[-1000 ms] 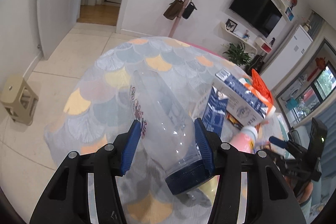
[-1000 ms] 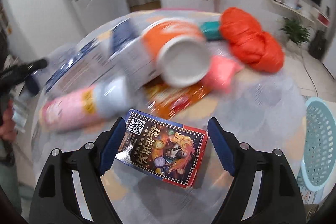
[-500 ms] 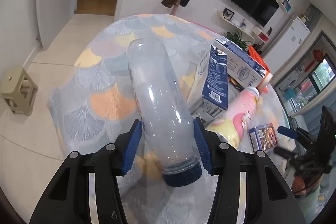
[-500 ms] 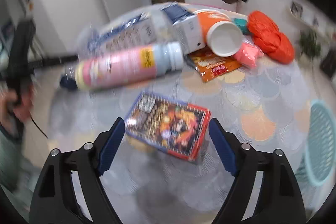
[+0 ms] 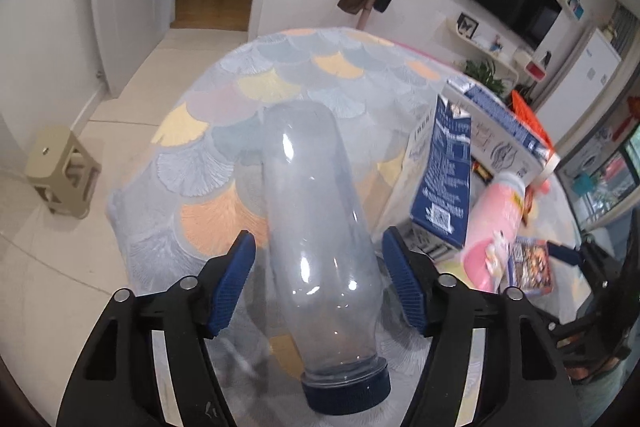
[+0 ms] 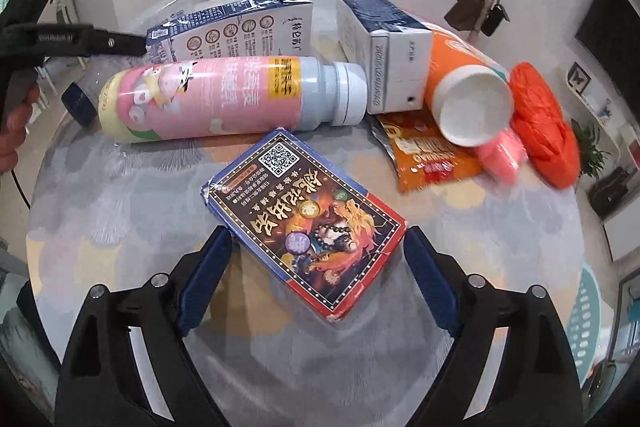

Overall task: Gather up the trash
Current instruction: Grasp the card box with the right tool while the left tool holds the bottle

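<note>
A: Left gripper (image 5: 320, 285) status?

B: Jaws spread. Both blue pads stand off the clear plastic bottle (image 5: 320, 227), a gap showing on each side. The bottle lies on the table (image 5: 280, 75), its dark blue cap (image 5: 346, 393) toward the camera, its body running away between the fingers.

A: Right gripper (image 6: 316, 281)?

B: Also spread wide. The dark printed card box (image 6: 304, 233) lies flat on the table between the fingertips, its near end inside the gap; neither pad clearly touches it.

A: Other trash?

B: Beyond the box: a pink bottle (image 6: 208, 103) on its side with a white neck, two blue-and-white cartons (image 6: 240, 29), an orange paper cup (image 6: 468, 95) tipped over with its mouth toward the camera, an orange snack wrapper (image 6: 432, 157) under it, and a bunched orange bag (image 6: 544, 131) at the right. A teal basket (image 6: 588, 311) sits at the far right edge, off the table.
</note>
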The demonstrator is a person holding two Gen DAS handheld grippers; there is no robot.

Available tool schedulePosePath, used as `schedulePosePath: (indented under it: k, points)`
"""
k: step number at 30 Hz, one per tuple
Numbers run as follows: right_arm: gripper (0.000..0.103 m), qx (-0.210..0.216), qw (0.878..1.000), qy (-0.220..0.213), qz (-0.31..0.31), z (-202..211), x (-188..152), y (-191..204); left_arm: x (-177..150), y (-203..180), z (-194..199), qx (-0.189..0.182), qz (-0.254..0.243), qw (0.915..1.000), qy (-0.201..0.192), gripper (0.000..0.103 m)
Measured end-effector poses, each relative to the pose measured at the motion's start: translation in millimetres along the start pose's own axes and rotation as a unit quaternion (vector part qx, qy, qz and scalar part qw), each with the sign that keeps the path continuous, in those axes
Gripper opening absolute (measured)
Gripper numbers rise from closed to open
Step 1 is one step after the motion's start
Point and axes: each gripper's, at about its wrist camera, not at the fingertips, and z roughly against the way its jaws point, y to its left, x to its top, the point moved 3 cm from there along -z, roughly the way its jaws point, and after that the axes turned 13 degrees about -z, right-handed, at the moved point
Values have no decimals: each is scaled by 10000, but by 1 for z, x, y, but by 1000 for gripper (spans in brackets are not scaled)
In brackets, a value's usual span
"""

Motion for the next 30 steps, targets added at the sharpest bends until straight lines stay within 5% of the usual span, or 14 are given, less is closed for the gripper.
schedulePosePath:
  k: [4, 6, 8, 10, 15, 17, 18, 30]
  points:
    - [78, 255, 9992, -15, -308, 0, -1, -7, -8, -7, 3, 159, -183, 9997, -5, 48]
    - [63, 294, 9989, -61, -372, 3, -5, -9, -13, -9, 13, 217, -196, 9995, -155, 48]
    - [22, 364, 9987, -151, -334, 10, -10, -10, -21, -12, 28, 209, -232, 9990, -322, 48]
    - [17, 422, 9983, -204, -336, 17, -14, -10, -26, -17, 43, 155, -244, 9983, -508, 48]
    - [25, 344, 9980, -329, -410, 25, -13, -15, -29, -28, 59, 4, -321, 9977, -599, 48]
    - [75, 274, 9978, -364, -479, 24, -8, -18, -31, -29, 57, 69, -342, 9978, -564, 48]
    - [79, 198, 9978, -424, -474, 24, -5, -17, -31, -30, 56, 94, -340, 9978, -558, 48]
    - [79, 411, 9987, -31, 285, -31, 43, 3, -31, -30, 76, 131, -298, 9960, -827, 47]
